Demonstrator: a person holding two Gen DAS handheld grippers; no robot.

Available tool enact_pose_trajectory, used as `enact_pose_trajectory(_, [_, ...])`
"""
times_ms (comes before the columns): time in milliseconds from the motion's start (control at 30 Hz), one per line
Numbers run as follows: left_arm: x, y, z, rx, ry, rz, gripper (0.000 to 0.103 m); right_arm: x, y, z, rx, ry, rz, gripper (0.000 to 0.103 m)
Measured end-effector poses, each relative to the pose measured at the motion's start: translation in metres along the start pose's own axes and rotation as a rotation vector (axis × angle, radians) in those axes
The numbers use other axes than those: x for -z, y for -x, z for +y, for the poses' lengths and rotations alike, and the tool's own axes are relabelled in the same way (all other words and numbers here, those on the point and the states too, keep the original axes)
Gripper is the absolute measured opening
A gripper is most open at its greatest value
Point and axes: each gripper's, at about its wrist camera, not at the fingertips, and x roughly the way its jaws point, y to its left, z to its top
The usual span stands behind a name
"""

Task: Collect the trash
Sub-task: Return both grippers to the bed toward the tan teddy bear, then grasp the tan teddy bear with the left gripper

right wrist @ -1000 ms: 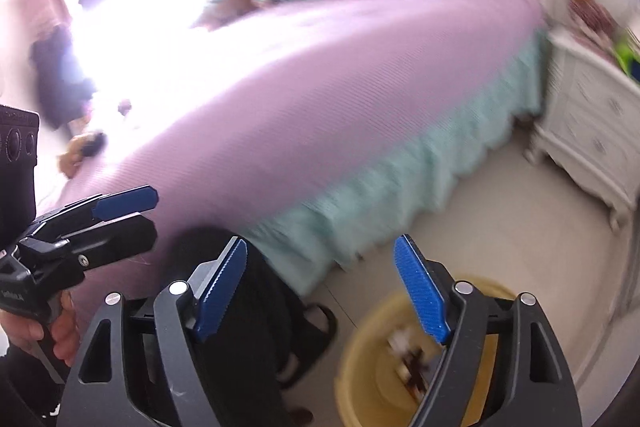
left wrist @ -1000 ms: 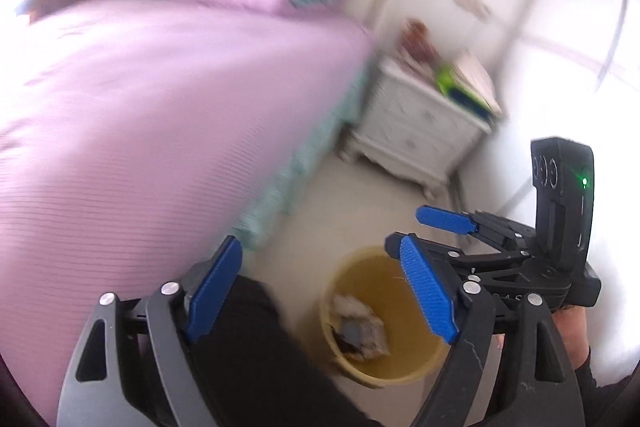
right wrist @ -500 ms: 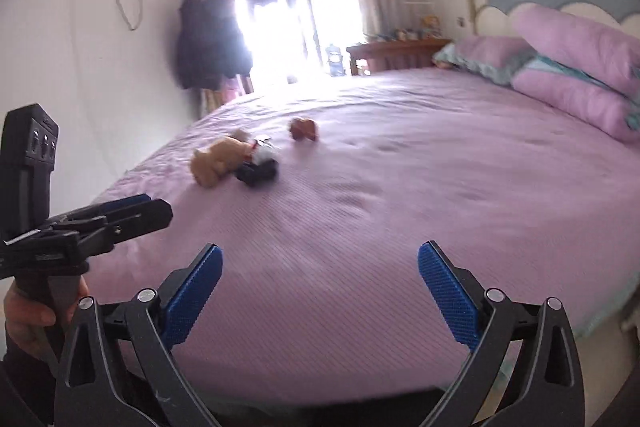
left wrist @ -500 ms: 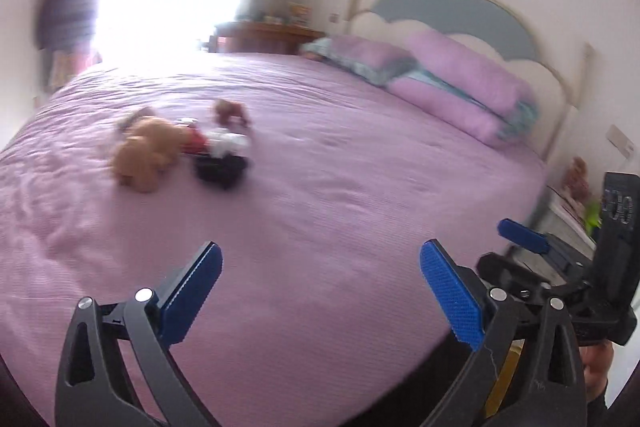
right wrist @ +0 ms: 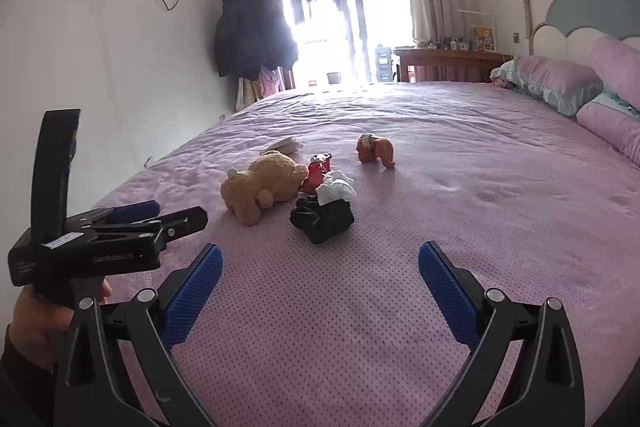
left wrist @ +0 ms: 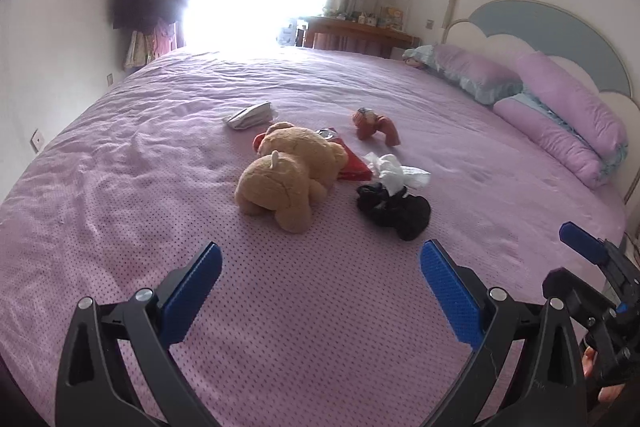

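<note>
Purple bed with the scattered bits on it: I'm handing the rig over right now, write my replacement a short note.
Left gripper: open, empty. Right gripper: open, empty. Both point at the purple bed.
Trash there: crumpled white tissue touching a black fabric bundle; red foil wrapper against the tan plush bear; flat white packet beyond the bear.
No bin in view now.
Left: pick up each piece; leave the bear and small brown toy.

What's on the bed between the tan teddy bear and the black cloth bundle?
Between tan teddy bear and black cloth bundle: a red wrapper and crumpled white tissue, clearest in the right wrist view.
</note>
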Motion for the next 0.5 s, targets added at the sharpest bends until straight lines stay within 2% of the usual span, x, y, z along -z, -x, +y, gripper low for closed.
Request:
enact_pose_trajectory(100, [-0.011, -0.027, 0.015, 0.004, 0.034, 0.035, 0.099, -0.009, -0.03, -0.005, -0.021, -0.007, 0.057, 0.095])
enact_pose_trajectory(200, [-0.02, -0.051, 0.025, 0.004, 0.04, 0.063, 0.099, -0.016, -0.054, -0.014, -0.069, -0.035, 0.079, 0.095])
enact_pose_trajectory(333, [-0.03, -0.072, 0.032, -0.008, 0.017, 0.076, 0.099, -0.023, -0.078, -0.025, -0.108, -0.058, 0.109, 0.095])
enact_pose_trajectory(500, [-0.041, -0.095, 0.033, -0.016, -0.032, 0.095, 0.099, -0.03, -0.093, -0.03, -0.102, -0.046, 0.129, 0.095])
